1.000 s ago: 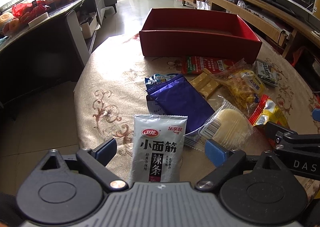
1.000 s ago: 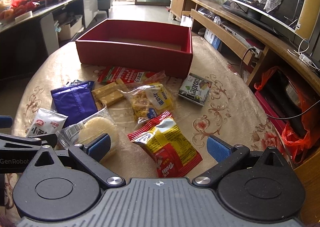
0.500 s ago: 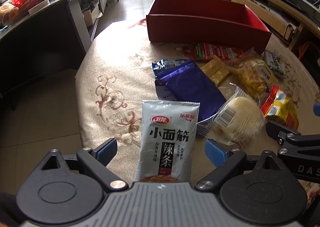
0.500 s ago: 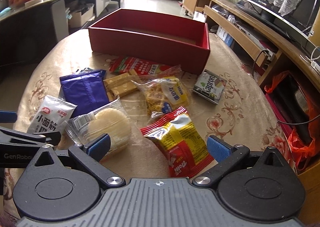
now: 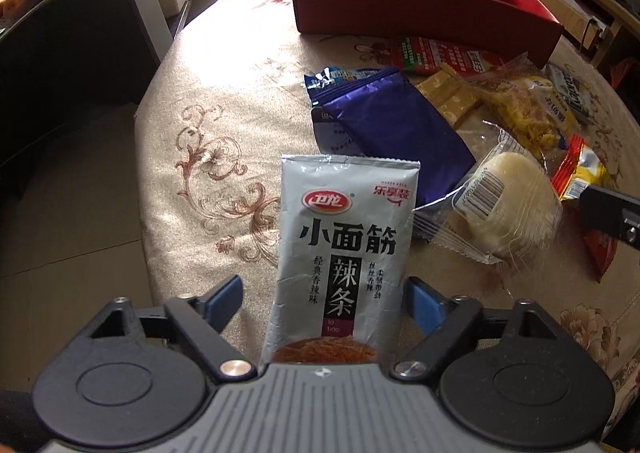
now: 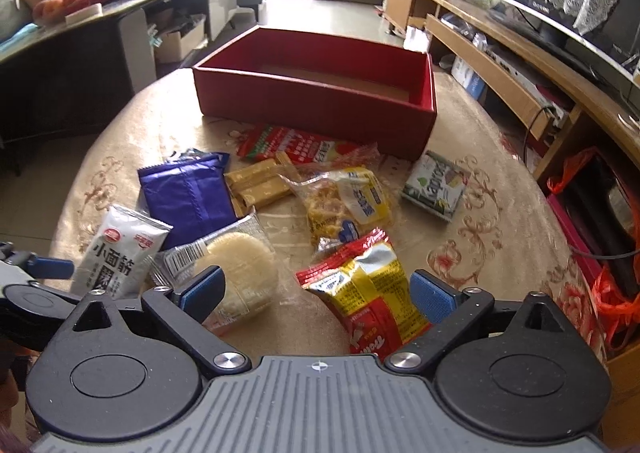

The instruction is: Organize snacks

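1. Snacks lie scattered over the middle of the table (image 6: 500,237), none yet in the red box (image 6: 320,101) at its far edge; the grey packet (image 5: 344,245) sits nearest the table's left edge.
2. Left gripper (image 5: 324,299) is closing with the grey packet between its blue pads; the right pad looks just at the packet's edge, the left one is apart from it, so nothing is held. A thin flat packet could buckle or slide out sideways as the jaws meet.
3. Grey packet's far end lies just beside the purple packet (image 5: 392,133) and the wrapped round cake (image 5: 516,209); a dragged lift could pull those along, or nudge the packet off the near left edge.
4. Right gripper (image 6: 316,289) stands wide, narrowing slightly, empty, with the red-and-yellow packet (image 6: 372,293) between its jaws; its left finger (image 6: 200,289) overlaps the cake and might crush it.
5. Both grippers work close together, so they might collide.
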The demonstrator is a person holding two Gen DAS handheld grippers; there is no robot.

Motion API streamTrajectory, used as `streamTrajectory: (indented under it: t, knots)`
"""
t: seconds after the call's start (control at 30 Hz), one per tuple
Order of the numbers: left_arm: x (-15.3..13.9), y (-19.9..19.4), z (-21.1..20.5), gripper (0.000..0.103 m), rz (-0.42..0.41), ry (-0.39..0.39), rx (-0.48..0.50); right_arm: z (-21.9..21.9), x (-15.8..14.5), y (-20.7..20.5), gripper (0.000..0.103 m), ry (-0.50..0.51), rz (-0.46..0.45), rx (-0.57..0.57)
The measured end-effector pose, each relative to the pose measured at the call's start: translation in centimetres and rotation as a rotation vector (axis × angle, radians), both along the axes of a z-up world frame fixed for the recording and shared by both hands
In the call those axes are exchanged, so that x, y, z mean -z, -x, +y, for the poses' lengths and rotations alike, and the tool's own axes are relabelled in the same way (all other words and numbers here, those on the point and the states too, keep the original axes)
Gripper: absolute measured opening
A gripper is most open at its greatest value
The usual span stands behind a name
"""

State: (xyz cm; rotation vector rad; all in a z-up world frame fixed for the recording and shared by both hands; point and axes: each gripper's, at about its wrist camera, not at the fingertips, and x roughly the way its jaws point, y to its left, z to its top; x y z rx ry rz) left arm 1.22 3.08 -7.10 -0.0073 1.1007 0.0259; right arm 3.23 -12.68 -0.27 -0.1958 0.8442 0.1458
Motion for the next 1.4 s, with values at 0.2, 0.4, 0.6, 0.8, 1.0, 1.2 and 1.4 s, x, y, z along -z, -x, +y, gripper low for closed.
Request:
streamTrajectory:
  t: [0.2,0.4,0.6,0.8,1.0,1.2,1.4]
  knots:
    - [-0.5,0.5,0.6,0.054,0.001,0.032,0.008,0.7,-0.4,-0.5,0.087,-0.039,0.036,-0.119]
    - [-0.7,0.8,1.3,0.047,0.000,0.059,0.023,3.7,0.7,-0.8,0.080,0.013,0.094,-0.312]
    - [-0.6,0.4,1.3,0.047,0.003,0.065,0.046,5.1,3.0,-3.3,0.077,0.092,0.197,-0.395]
    - [-0.5,0.3,1.2,0.048,0.004,0.057,0.059,5.1,3.6,-4.9,0.082,0.057,0.247,-0.403]
    - [-0.4,0.4,1.1,0.049,-0.002,0.041,0.053,4.5,4.4,-5.5,0.086,0.024,0.264,-0.398]
    - [0.1,0.7,-0.1,0.076,-0.003,0.001,0.104,4.4,5.9,-6.4,0.094,-0.025,0.346,-0.358]
    - [-0.2,0.7,0.8,0.067,0.001,0.035,0.062,4.3,4.6,-5.0,0.073,0.041,0.264,-0.342]
